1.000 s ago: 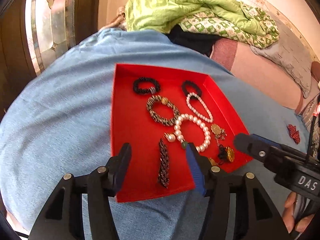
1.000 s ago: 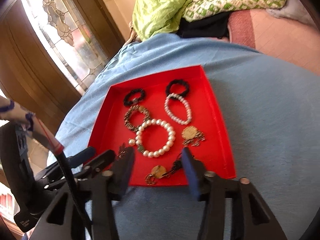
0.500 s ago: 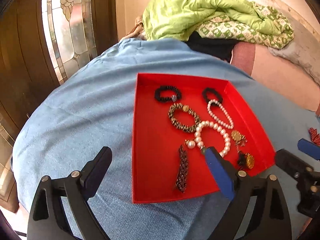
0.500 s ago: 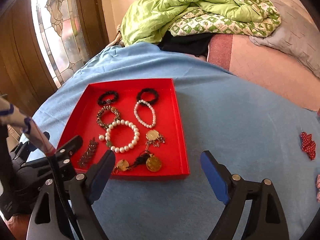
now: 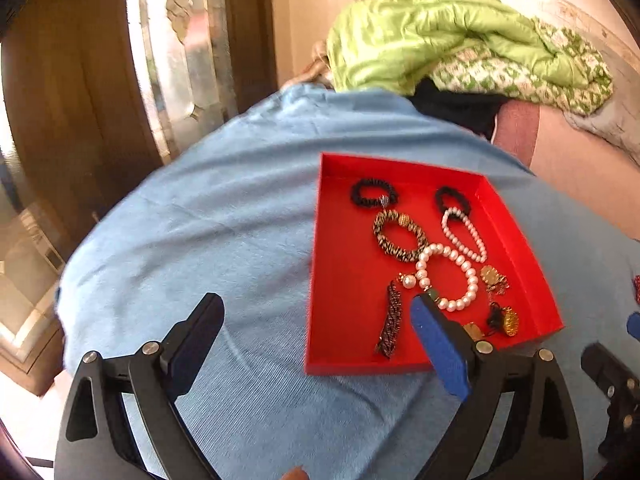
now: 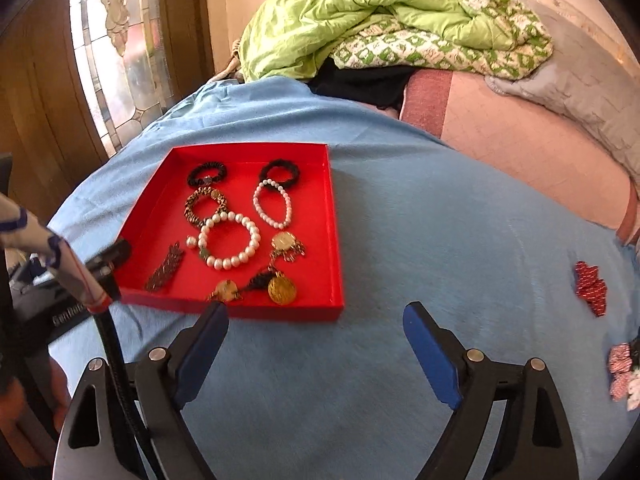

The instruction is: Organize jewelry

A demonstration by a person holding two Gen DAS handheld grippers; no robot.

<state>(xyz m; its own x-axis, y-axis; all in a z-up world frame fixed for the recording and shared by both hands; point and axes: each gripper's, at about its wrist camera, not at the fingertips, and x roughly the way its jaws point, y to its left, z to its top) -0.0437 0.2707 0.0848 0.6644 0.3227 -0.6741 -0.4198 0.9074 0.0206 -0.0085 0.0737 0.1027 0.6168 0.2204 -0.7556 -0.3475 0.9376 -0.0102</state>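
A red tray (image 5: 344,248) (image 6: 160,216) lies on the blue cloth and holds several pieces: two black bracelets, a patterned bangle (image 5: 398,236), a large pearl bracelet (image 5: 448,276) (image 6: 230,242), a smaller pearl strand (image 6: 272,204), a dark chain piece (image 5: 390,320) and gold earrings (image 6: 282,290). My left gripper (image 5: 316,308) stands open before the tray's near left corner, nothing between its fingers. My right gripper (image 6: 316,320) is open over bare cloth, just in front of the tray's near right corner, holding nothing.
Red and white patterned bits (image 6: 590,288) lie on the cloth at the far right. A green quilt (image 6: 360,16) and pillows are piled behind. A wooden door with stained glass (image 5: 176,40) stands at the left. The other gripper's body (image 6: 60,296) sits left of the tray.
Both grippers have opened wide, backed away from the tray and risen a little. The right one now frames bare cloth instead of the tray's front edge.
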